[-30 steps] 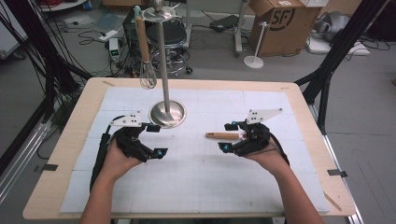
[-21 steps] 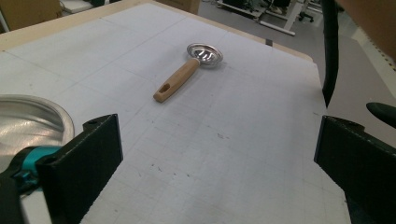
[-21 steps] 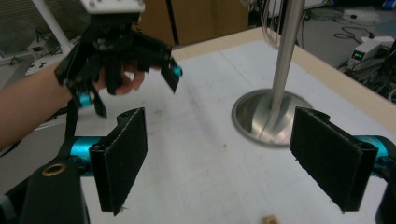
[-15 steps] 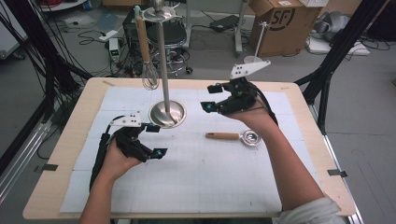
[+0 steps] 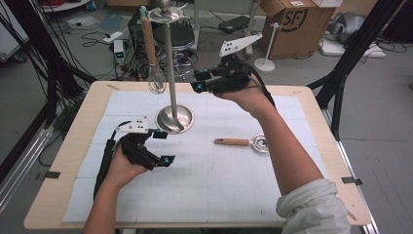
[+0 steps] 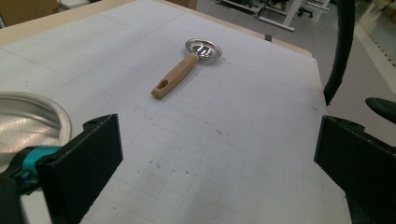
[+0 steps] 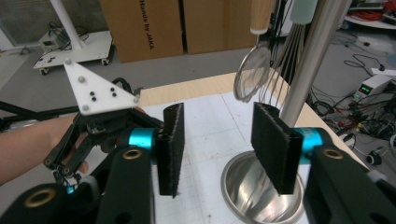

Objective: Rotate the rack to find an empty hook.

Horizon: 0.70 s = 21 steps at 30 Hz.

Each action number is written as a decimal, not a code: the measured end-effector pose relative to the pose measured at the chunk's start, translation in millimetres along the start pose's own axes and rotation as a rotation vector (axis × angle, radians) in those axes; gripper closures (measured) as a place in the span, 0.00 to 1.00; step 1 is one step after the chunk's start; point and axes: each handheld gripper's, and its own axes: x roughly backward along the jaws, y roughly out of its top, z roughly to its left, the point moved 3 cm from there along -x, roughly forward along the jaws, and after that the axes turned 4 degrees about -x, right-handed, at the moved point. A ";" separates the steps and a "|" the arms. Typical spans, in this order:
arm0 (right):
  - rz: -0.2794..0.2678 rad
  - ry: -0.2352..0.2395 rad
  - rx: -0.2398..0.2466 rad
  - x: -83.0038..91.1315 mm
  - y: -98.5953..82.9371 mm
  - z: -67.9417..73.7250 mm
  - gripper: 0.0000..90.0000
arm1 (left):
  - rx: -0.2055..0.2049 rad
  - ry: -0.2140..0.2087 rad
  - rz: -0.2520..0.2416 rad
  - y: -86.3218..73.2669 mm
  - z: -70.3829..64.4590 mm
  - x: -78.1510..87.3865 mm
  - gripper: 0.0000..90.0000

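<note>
Counter (image 5: 204, 195) first: it carries a steel stand (image 5: 171, 83) near its far-left part, with a whisk (image 5: 155, 73) hanging from the top disc. A wooden-handled strainer (image 5: 241, 142) lies flat near the middle, toward the right edge. The right tool (image 5: 202, 83) hovers raised beside the pole near the far edge, jaws apart and empty, seemingly reaching for the hung whisk. The left tool (image 5: 160, 146), also released, rests low by the stand's base. Next, the right jaws likely need to close around the whisk's handle, then lift it off its hook.
</note>
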 end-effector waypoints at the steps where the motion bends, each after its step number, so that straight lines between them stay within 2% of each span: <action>1: 0.005 0.006 0.001 -1.2 3.2 -1.3 0.63 | -0.002 0.001 0.002 -0.1 0.1 0.0 0.02; 9: 0.001 0.021 0.020 -1.7 31.2 -11.8 0.81 | 0.000 -0.003 0.002 -0.4 1.0 -0.4 0.02; 10: -0.002 0.017 0.035 -2.1 34.8 -13.9 0.83 | -0.002 -0.004 0.004 -0.4 1.0 -0.5 0.02; 14: 0.008 -0.004 0.036 -1.5 48.8 -18.0 0.90 | 0.000 -0.002 0.004 -0.7 1.0 -1.0 0.02; 21: -0.010 -0.049 0.038 -3.7 70.9 -21.2 0.97 | 0.000 -0.006 0.017 -1.8 1.1 -3.4 0.02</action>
